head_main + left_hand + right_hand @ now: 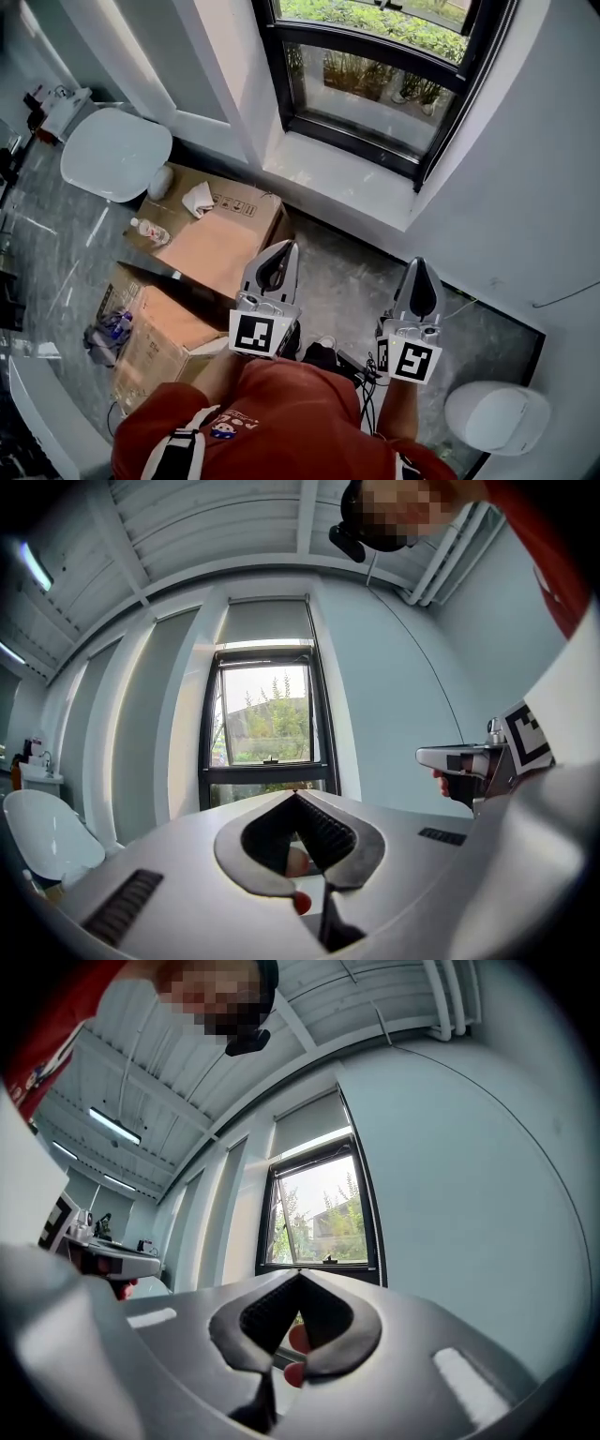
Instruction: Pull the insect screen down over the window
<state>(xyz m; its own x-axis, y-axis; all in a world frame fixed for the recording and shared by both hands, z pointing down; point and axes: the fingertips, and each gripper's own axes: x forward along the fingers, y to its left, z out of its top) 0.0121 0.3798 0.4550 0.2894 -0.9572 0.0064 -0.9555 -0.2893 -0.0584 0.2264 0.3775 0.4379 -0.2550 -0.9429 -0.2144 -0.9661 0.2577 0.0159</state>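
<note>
Both grippers are held low in the bottom half of the head view, pointing toward the window (375, 94) at upper centre. The left gripper (279, 258) has its jaws pressed together with nothing between them. The right gripper (420, 272) is likewise closed and empty. Neither touches the window.

The window has a black frame set in a pale wall (525, 187), with a white sill (347, 183) below it. Greenery shows through the glass. The insect screen (267, 621) is a grey panel at the head of the opening, upper centre of the left gripper view, above the uncovered glass. It is well apart from both grippers.

The floor (361, 277) is grey, veined and glossy. Cardboard boxes (216, 244) lie at centre left, just beside the left gripper in the frame, with a small bottle (150, 232) resting on them. A white round seat (114, 152) stands at upper left. A white rounded unit (497, 417) stands at lower right, against the wall.
</note>
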